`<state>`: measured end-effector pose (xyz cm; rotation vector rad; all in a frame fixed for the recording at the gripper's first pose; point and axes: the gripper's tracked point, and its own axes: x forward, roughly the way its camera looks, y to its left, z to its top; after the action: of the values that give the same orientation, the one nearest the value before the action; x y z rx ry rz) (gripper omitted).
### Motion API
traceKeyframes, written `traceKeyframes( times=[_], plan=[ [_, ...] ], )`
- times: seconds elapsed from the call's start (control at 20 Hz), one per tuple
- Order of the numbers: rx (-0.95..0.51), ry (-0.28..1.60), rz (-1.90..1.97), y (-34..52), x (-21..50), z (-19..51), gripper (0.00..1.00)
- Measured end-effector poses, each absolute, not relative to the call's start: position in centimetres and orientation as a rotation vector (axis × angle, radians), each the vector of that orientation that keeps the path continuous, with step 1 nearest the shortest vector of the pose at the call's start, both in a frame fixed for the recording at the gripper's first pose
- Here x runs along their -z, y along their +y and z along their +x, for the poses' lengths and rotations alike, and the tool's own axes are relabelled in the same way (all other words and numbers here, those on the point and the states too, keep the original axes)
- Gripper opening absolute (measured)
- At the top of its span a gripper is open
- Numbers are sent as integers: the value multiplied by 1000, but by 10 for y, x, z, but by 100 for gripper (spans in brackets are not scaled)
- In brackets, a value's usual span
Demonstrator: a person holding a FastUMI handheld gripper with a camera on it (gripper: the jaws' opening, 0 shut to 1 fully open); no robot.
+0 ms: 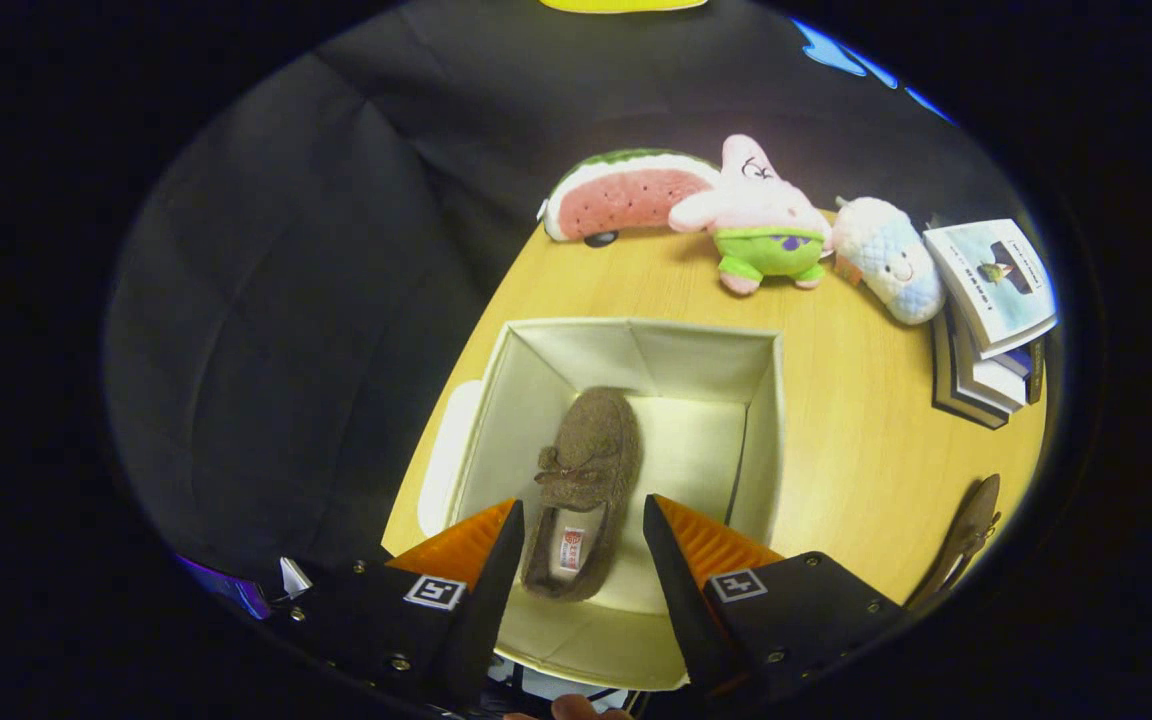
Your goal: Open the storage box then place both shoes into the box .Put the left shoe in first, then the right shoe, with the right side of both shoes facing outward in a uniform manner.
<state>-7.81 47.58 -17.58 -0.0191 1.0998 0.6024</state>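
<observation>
in the open storage box point(636, 350) lies one shoe point(581, 480); tongs point(581, 520) spread wide, empty, above it.

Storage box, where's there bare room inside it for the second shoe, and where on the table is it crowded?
Inside the storage box, the floor is bare between the brown shoe and the wall nearer the books. The open gripper hovers above the shoe. The table is crowded along the plush toys and books; the second shoe lies beside the box.

Open white storage box point(636, 360) just ahead of the gripper point(581, 515) holds one brown fuzzy shoe point(586, 470); second shoe point(966, 540) lies well right.
</observation>
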Motion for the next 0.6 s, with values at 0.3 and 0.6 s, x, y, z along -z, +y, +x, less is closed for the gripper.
traceKeyframes(
  times=[0.3,0.6],
  plan=[
    [-614,1056,14,420,145,-72,74],
    [-621,988,2,336,141,-67,73]
  ],
)
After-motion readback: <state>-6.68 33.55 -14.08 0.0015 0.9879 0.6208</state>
